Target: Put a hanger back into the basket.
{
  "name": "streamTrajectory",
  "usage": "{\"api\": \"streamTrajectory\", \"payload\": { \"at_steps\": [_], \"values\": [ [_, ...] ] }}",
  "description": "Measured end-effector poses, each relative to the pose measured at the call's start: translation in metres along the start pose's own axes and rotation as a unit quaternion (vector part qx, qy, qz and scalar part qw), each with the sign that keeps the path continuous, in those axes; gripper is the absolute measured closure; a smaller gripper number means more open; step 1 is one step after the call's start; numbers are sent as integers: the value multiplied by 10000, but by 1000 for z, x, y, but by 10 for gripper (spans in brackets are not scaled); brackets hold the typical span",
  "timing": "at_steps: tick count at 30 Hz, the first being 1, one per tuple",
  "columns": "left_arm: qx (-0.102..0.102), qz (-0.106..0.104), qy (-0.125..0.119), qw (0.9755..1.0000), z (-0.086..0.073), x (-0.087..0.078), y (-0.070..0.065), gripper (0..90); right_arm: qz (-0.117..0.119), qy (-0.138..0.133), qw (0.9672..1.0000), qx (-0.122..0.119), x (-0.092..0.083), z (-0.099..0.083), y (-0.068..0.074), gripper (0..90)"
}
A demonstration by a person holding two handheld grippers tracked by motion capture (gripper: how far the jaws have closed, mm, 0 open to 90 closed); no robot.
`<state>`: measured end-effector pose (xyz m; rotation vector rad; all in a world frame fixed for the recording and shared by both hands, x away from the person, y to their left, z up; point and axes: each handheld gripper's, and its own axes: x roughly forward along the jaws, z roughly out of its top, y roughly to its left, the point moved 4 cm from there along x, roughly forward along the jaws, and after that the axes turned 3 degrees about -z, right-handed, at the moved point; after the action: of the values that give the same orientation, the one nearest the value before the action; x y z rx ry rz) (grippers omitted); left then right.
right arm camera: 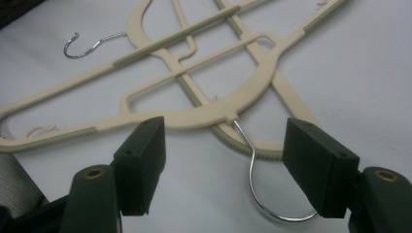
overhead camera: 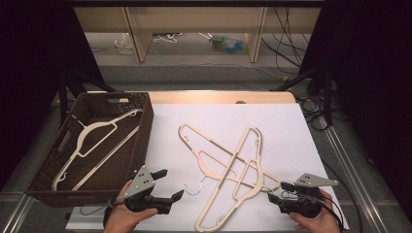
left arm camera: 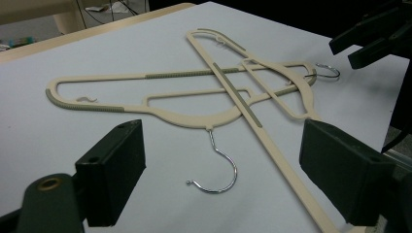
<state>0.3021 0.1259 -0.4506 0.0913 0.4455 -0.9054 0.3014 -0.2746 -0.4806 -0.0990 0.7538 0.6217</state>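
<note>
High view: two crossed hangers (overhead camera: 228, 170) lay on the worktop (overhead camera: 291, 126).
Fingers: both grippers were held wide open, empty.
Risk: one hanger lifted could drag the other, judged from the crossing.

Two crossed hangers (overhead camera: 228, 167) lie on the white table (overhead camera: 291, 131) (a third (overhead camera: 92, 141) sits in the basket (overhead camera: 145, 131)).

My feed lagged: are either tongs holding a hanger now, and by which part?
Nothing is held. Left tongs and right tongs are open, with the crossed hangers lying on the table.
</note>
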Motion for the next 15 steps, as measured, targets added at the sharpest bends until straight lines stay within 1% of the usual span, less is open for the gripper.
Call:
{"api": "streamTrajectory", "payload": {
  "at_steps": [1, 2, 3, 4, 5, 6, 7, 8, 9, 10, 12, 13, 14, 15],
  "values": [
    [0, 0, 0, 10000, 0, 0, 0, 172, 0, 0, 10000, 0, 0, 0, 0, 333],
    [8, -12, 7, 10000, 0, 0, 0, 171, 21, -9, 9998, -179, 1, -1, -2, 332],
    [12, -3, 9, 10000, 0, 1, 0, 172, -8, 17, 10000, -36, 0, -2, 0, 332],
    [10, -2, 10, 10000, 0, 1, 0, 172, -30, 18, 10000, -71, 0, -2, 0, 333],
    [3, -4, 6, 10000, 0, 1, 0, 172, -18, 74, 10000, -41, 0, -3, 1, 333],
    [25, -7, 12, 10000, 0, 1, 0, 173, -31, 93, 9999, -102, 0, -3, 0, 333],
    [70, -20, 25, 10000, 0, 1, 0, 173, -74, 142, 9998, -71, -1, -3, 0, 333],
    [109, -27, 35, 9999, 0, 0, 0, 173, -97, 157, 9998, -110, 0, -4, 0, 333],
    [112, -28, 40, 9999, 0, 0, 0, 173, -34, 172, 9998, -133, 1, -4, 0, 334],
    [112, -28, 40, 9999, 0, 0, 0, 173, -34, 172, 9998, -133, 1, -4, 0, 334],
    [12, -22, -1, 10000, 0, 1, -1, 173, -62, 196, 9995, -257, 4, -5, -1, 339],
    [19, -32, 29, 10000, 0, 1, -2, 173, -78, 281, 9993, -254, 3, -6, -1, 342],
    [61, -95, 44, 9999, -1, 2, -1, 173, -44, 347, 9991, -245, 4, -7, 0, 350],
    [61, -95, 44, 9999, -1, 2, -1, 173, -44, 347, 9991, -245, 4, -7, 0, 350]
  ]
}}
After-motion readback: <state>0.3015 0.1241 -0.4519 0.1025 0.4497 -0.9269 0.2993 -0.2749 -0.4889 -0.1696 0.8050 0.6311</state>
